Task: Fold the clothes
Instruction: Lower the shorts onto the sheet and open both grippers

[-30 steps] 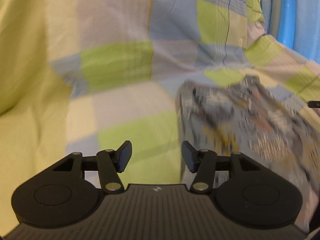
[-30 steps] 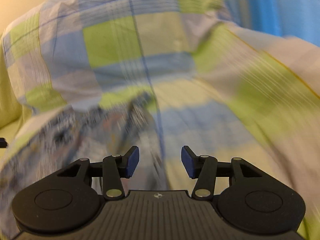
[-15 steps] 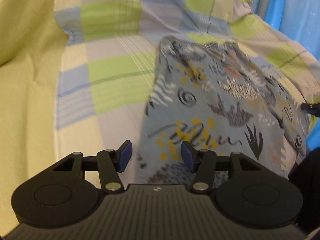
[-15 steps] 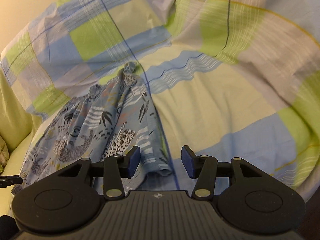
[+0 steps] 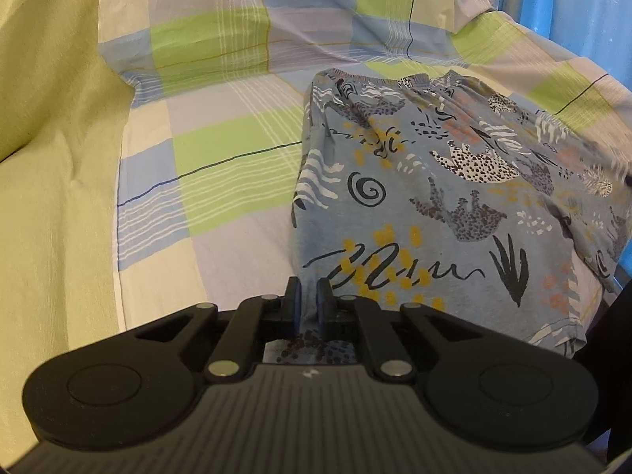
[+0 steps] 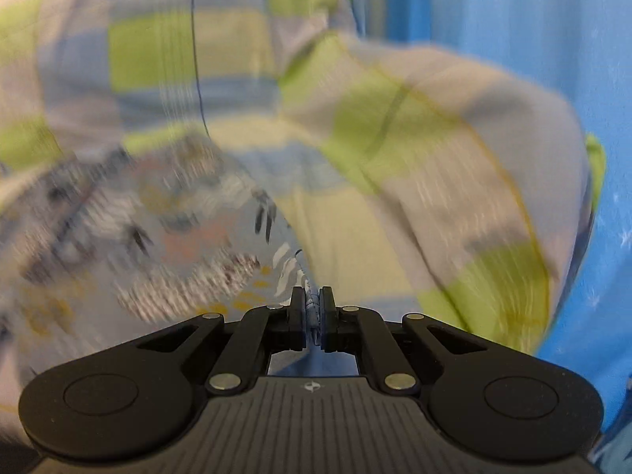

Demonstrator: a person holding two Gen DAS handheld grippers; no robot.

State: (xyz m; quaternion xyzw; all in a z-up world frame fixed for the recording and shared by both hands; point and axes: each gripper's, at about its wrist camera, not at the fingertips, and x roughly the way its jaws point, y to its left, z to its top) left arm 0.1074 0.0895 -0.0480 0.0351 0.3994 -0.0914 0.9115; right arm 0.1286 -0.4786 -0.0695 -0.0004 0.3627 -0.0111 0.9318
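- The left gripper (image 5: 309,303) is clamped on the near edge of the patterned shorts (image 5: 446,197), which spread ahead over the checked sheet (image 5: 221,150).
- The right gripper (image 6: 312,312) pinches the shorts' opposite edge; that view is blurred.
- No readable writing.

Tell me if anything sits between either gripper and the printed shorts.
Nothing visible does. The left gripper and the right gripper are each shut directly on the shorts, at the near edge.

Shorts (image 5: 454,197): blue-grey, printed with leopards, leaves, yellow dots. Lay spread on the checked bed (image 5: 221,150), elastic waistband at far end, near hem pinched at two corners and lifted. Right view motion-blurred.
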